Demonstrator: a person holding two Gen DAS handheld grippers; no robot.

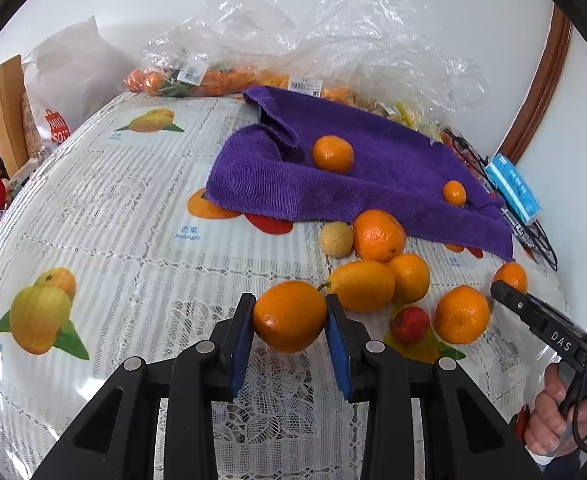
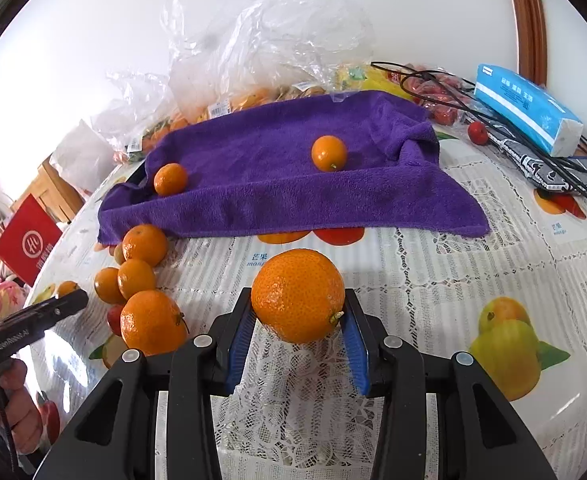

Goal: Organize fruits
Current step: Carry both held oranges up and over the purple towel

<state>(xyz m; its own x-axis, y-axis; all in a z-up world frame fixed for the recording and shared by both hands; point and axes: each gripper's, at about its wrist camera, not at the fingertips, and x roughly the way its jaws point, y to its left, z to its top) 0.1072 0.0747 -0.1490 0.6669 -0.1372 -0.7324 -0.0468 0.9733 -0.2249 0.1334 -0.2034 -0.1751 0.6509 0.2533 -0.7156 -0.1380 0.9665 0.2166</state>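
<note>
**Fruit on tabletop: count, room, grips**

Item 1, loose fruit. In my left view I count two oranges on the purple towel (image 1: 373,176): a larger one (image 1: 333,154) and a small one (image 1: 454,193). In the cluster (image 1: 381,264) in front of the towel's near edge I count six orange fruits, one pale round fruit (image 1: 336,239) and one small red fruit (image 1: 410,325), most touching a neighbour.

Item 2, bagged fruit. Clear bags (image 1: 293,48) lie along the far edge by the wall; their contents are too crumpled over for me to count.

Item 3, room. The tabletop (image 1: 113,200) is bare cloth on the left side of my left view, out to its curved edge. In my right view the stretch right of the towel is bare up to a blue tissue pack (image 2: 527,110) and black cables (image 2: 493,100).

Item 4, left hand-held gripper (image 1: 289,326). Clamped on one orange (image 1: 289,316), blue pads against both sides, near the cluster.

Item 5, right hand-held gripper (image 2: 298,320). Clamped on one larger orange (image 2: 298,295), held over the cloth in front of the towel.
</note>
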